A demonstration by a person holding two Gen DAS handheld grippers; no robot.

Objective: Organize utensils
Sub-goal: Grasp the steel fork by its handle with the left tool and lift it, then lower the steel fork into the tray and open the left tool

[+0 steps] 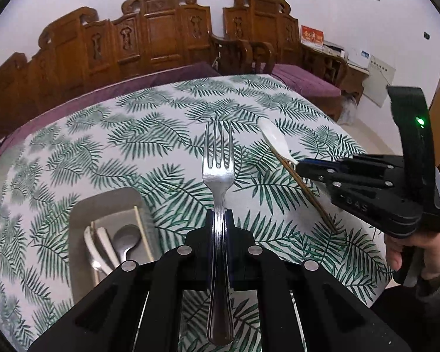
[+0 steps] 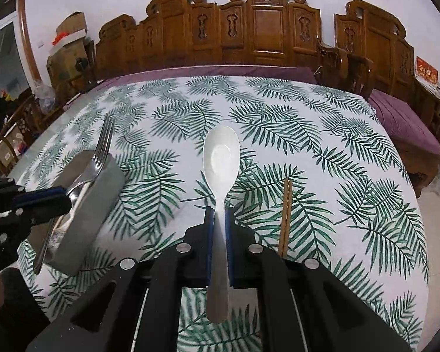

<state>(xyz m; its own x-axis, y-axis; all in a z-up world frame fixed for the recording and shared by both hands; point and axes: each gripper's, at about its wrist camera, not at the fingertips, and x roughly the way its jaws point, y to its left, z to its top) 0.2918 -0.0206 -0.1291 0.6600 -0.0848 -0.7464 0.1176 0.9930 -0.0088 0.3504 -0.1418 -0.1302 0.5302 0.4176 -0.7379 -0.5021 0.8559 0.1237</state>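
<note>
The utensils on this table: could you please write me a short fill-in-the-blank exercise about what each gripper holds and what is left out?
1. The left gripper is shut on a metal ____.
2. The right gripper is shut on a white ____.
3. A pair of wooden chopsticks lies on the leaf-print ____.
4. A metal spoon already lies inside the grey ____.

Missing words: fork; spoon; tablecloth; tray
</note>
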